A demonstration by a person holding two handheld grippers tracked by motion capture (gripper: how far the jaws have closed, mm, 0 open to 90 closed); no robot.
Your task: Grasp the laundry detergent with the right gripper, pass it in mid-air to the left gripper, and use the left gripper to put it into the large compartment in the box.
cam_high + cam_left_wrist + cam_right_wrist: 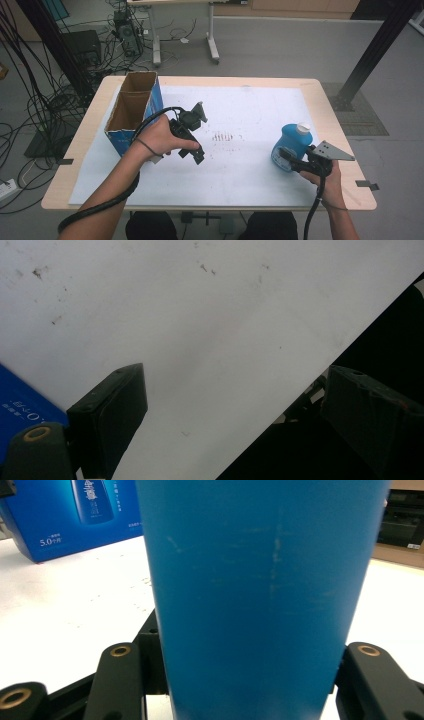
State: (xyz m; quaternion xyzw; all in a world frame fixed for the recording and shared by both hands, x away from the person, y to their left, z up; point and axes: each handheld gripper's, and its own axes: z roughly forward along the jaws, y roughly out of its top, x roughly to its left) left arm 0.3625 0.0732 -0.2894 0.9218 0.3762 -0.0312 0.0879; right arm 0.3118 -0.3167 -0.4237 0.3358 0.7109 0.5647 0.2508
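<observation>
A blue bottle (291,144) with a white cap (303,127) stands upright at the right of the white-covered table (250,105). My right gripper (288,161) is shut on the bottle's lower body from the near side. In the right gripper view the bottle (260,580) sits between the two black jaws of that gripper (250,680), pressed on both sides. My left gripper (198,154) hovers over the table's left middle, beside an open blue cardboard box (131,107). The left gripper (230,415) is open, with only the white surface between its jaws.
The box's blue printed side (65,515) stands behind the bottle, and one corner of the box (20,407) shows by the left jaw. Scuff marks (222,136) dot the table's middle. Cables and a computer case (127,32) lie on the floor beyond.
</observation>
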